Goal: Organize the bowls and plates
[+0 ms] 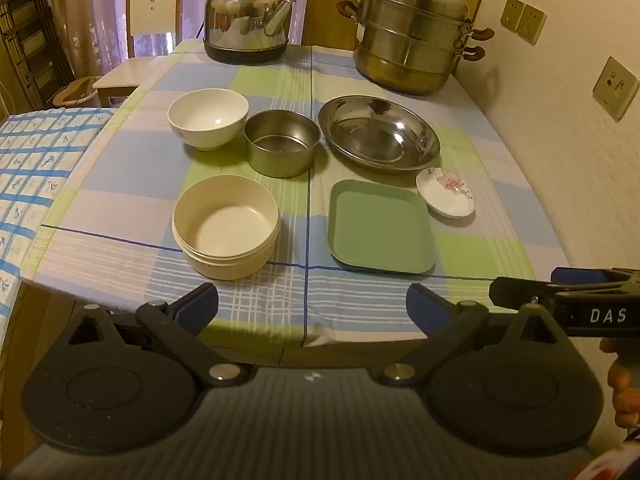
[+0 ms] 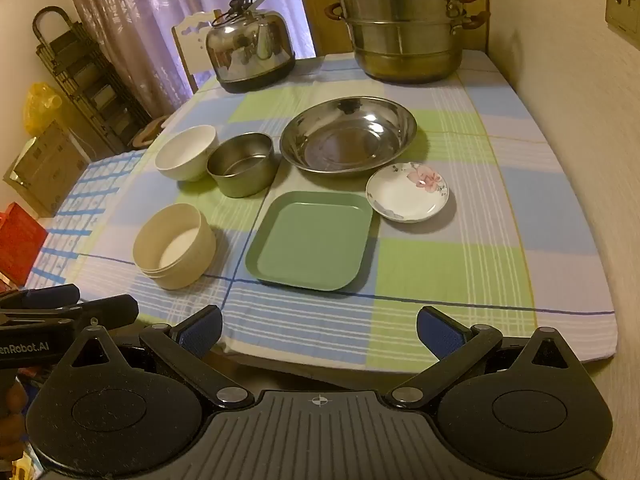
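Checked tablecloth in blue, green and white squares covers the table, which stands against a pale wall with sockets on the right. Six dishes lie on it in two rows, all apart from the grippers. Near row: cream round bowl on the left, green square plate to its right, the two well apart. Far row, left to right: white ceramic bowl, steel straight-sided bowl just beside it, wide shallow steel dish. Small flowered saucer sits just beside the green plate's far right corner and in front of the steel dish; whether it touches either cannot be told. All dishes upright, unstacked. Left gripper hangs over the near table edge, blue pads spread wide, nothing between them. Right gripper likewise, jaws fully apart and empty, at the near edge in front of the green plate. Each gripper shows at the edge of the other's view. Steel kettle on a black base stands at the far left of the table, tiered steel steamer pot with lid at the far right. Wooden chair and curtain beyond.
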The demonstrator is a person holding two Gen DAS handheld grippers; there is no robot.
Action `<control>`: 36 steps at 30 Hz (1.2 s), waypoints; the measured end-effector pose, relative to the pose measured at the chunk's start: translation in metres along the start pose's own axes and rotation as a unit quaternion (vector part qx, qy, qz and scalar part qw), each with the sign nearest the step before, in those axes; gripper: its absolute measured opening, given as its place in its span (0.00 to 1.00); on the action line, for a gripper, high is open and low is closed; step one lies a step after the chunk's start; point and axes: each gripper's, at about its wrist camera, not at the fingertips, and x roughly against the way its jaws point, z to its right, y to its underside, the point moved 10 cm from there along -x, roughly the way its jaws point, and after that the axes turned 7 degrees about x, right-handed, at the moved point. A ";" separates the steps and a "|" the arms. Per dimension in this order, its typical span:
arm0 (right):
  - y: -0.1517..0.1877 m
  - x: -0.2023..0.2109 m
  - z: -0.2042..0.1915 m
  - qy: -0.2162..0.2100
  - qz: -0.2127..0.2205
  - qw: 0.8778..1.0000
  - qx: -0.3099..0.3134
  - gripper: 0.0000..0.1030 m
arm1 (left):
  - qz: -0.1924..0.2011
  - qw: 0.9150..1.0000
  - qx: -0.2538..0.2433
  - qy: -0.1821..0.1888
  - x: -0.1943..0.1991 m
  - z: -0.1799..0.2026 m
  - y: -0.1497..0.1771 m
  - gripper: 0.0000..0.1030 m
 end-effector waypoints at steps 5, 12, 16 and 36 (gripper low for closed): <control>-0.001 -0.001 0.000 0.002 0.000 1.000 0.000 1.00 | -0.002 1.000 0.002 0.002 0.000 0.000 0.000 0.97; -0.001 -0.001 -0.001 0.002 -0.001 1.000 0.001 1.00 | -0.002 1.000 0.000 0.002 -0.001 0.001 0.000 0.97; -0.002 -0.002 -0.001 0.002 -0.002 1.000 0.000 1.00 | -0.004 1.000 0.001 0.002 -0.001 0.001 0.000 0.97; -0.004 -0.005 -0.004 0.002 -0.002 1.000 0.001 1.00 | -0.006 1.000 0.004 0.004 -0.002 -0.001 0.000 0.97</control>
